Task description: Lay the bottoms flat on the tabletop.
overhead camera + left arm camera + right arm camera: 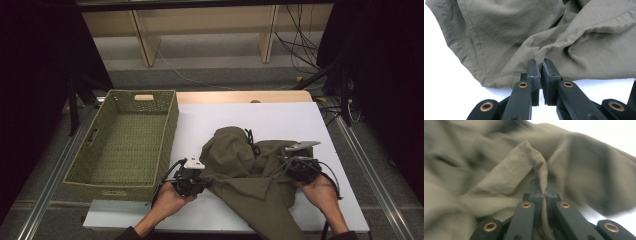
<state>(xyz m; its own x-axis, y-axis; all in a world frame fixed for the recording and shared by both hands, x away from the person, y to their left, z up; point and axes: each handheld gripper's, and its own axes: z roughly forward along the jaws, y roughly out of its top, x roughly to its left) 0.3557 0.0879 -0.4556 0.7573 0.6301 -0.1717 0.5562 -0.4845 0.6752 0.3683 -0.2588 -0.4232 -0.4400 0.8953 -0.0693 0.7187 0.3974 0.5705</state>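
Currently the crumpled olive-green fabric garment (250, 172) is spread on the white table top (300, 117), beside the woven green basket (125, 140). A thin fold is pinched by the left gripper (539, 65) and by the right gripper (543, 188); such slight holds could be pulled loose if lifted unevenly.

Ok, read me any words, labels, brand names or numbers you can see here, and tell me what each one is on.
None: no readable text shows.
Olive garment: plain cloth, no tag or print in view.
Woven basket: no label.
Left gripper and right gripper: bare black jaws with brass rivets, no markings.
White table top: blank.
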